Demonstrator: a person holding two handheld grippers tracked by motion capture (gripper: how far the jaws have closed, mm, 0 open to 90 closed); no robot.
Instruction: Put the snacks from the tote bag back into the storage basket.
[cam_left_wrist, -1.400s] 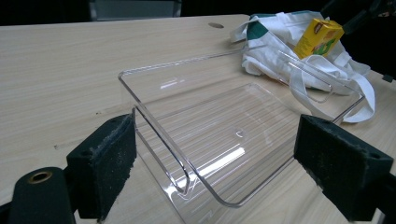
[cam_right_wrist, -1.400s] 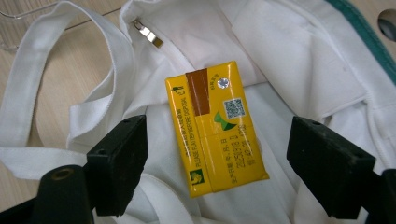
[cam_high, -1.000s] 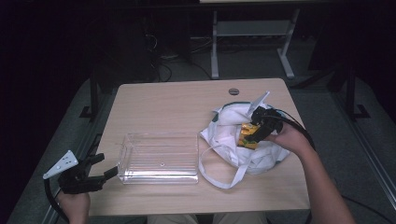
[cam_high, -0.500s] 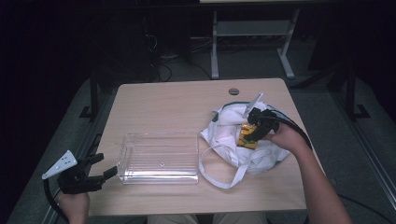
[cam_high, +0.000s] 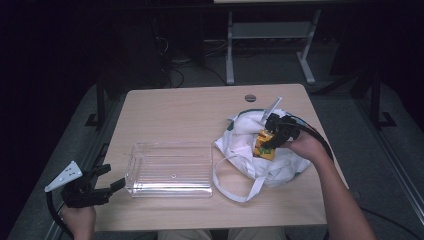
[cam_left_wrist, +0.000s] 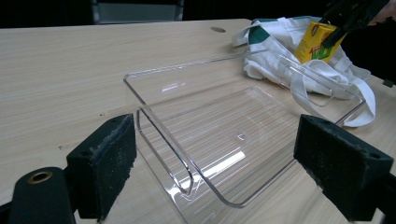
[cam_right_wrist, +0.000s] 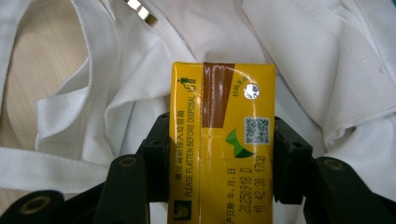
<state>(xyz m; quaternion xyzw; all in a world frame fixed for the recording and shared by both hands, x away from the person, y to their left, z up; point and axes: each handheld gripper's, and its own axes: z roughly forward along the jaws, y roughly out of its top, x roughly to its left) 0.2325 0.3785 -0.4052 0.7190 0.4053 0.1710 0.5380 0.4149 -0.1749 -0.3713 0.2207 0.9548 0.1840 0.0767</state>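
— Two grippers, what's changed?
— We've lifted the yellow carton (cam_high: 264, 145) a little above the white bag (cam_high: 260, 165); right gripper (cam_high: 270, 139) jaws clamp it. Left gripper (cam_high: 111, 177) jaws gape wide beside the clear tray (cam_high: 170, 187), likely its destination

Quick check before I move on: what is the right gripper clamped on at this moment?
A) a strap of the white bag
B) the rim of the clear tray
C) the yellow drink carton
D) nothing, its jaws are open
C: the right gripper view shows the yellow drink carton squeezed between the right gripper jaws, above the white bag.
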